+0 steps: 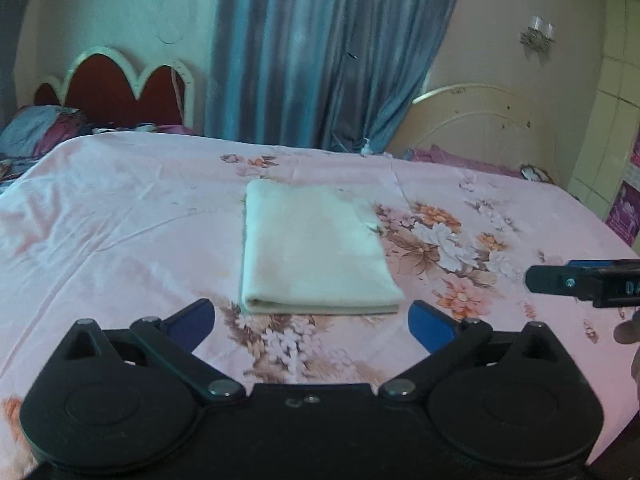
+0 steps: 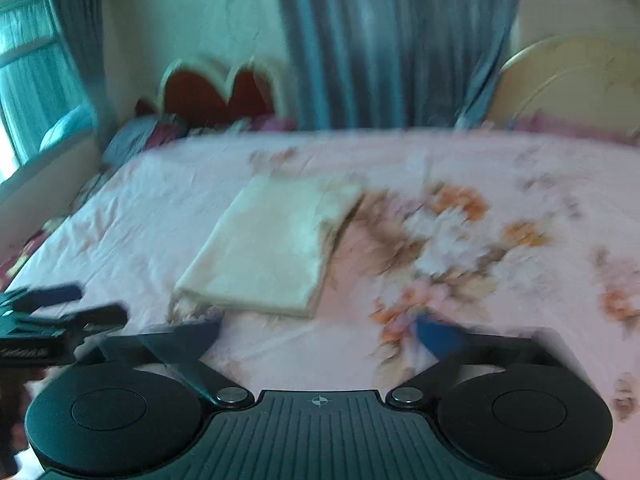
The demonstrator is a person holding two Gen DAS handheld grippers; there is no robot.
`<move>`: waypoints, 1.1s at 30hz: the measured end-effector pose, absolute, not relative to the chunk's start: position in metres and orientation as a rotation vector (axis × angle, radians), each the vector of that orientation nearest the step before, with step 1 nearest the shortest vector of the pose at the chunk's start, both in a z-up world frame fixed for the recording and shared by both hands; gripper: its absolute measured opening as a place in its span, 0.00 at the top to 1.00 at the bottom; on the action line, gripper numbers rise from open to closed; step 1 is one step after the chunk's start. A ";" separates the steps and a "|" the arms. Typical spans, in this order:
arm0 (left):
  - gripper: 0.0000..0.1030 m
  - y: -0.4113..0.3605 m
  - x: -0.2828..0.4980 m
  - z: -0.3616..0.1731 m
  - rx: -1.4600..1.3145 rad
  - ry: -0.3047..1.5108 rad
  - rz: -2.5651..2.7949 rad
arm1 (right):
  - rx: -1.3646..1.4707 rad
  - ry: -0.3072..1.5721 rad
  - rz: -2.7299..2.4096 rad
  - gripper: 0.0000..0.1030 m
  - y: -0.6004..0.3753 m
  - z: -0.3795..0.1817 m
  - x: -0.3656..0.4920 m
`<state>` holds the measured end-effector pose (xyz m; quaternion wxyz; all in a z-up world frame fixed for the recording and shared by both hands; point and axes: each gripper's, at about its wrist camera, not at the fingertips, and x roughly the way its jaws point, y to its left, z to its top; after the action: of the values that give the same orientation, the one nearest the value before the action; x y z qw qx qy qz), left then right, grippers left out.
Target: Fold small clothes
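Observation:
A cream cloth (image 1: 316, 248) lies folded into a neat rectangle on the pink floral bedsheet (image 1: 120, 232). My left gripper (image 1: 312, 324) is open and empty, just short of the cloth's near edge. In the blurred right wrist view the same cloth (image 2: 272, 248) lies ahead and to the left. My right gripper (image 2: 320, 334) is open and empty, near the cloth's front right corner. The right gripper also shows at the right edge of the left wrist view (image 1: 584, 280). The left gripper shows at the left edge of the right wrist view (image 2: 60, 312).
A red scalloped headboard (image 1: 116, 88) and pillows (image 1: 36, 132) stand at the far left. Blue curtains (image 1: 320, 52) hang behind the bed. A cream metal bed frame (image 1: 472, 120) is at the far right. A window (image 2: 28, 80) is on the left wall.

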<state>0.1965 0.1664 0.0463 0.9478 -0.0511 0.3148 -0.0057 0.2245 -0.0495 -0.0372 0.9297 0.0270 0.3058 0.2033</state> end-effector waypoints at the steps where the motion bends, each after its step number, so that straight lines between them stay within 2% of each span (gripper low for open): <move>1: 0.00 0.163 0.188 0.050 -0.112 0.641 0.001 | 0.039 0.642 0.420 0.00 -0.050 -0.036 0.217; 13: 0.00 0.138 0.123 0.080 -0.086 0.605 -0.004 | 0.043 0.583 0.364 0.00 -0.064 -0.011 0.121; 33: 0.00 0.123 0.086 0.100 -0.031 0.546 -0.012 | 0.041 0.557 0.348 0.00 -0.077 0.011 0.090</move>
<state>0.0864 0.1227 0.1003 0.9629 -0.0154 0.2694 -0.0057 0.0896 -0.0767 0.0107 0.9463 0.0201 0.2736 0.1711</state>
